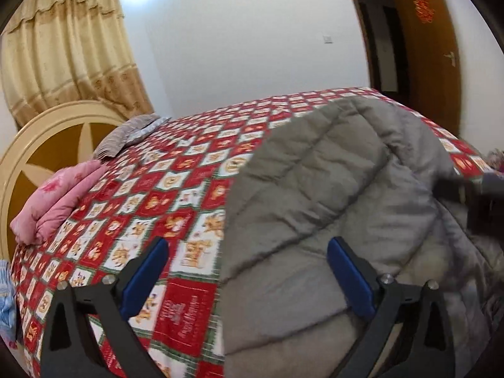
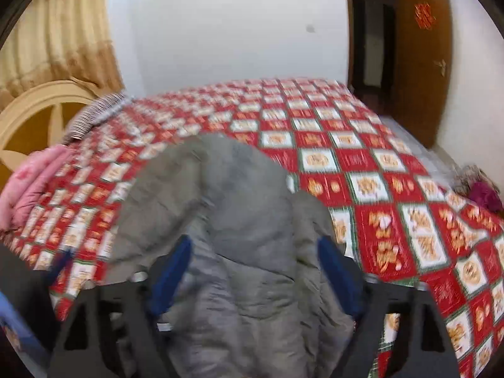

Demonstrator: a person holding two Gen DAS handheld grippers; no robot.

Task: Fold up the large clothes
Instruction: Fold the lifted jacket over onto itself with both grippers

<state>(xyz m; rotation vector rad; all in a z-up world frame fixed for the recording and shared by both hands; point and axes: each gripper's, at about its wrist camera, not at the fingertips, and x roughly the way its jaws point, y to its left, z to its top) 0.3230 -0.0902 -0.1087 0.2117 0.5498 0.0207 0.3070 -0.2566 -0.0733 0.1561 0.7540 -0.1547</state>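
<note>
A bed (image 1: 163,189) in red-and-white checked cover bears a grey quilted coat (image 1: 330,204) — pink bedding (image 1: 60,201) near its headboard.

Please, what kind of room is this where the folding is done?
Most likely a home bedroom. A large bed with a red patterned cover and a round headboard fills the view, with curtains behind it and a wooden door at the far side. A grey padded coat lies on the bed.

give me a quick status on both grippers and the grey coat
Left gripper open, straddling coat edge. Right gripper open, fabric between fingers, not pinched. Grey padded coat spread on the red patterned bedspread. Nothing obstructing.
</note>
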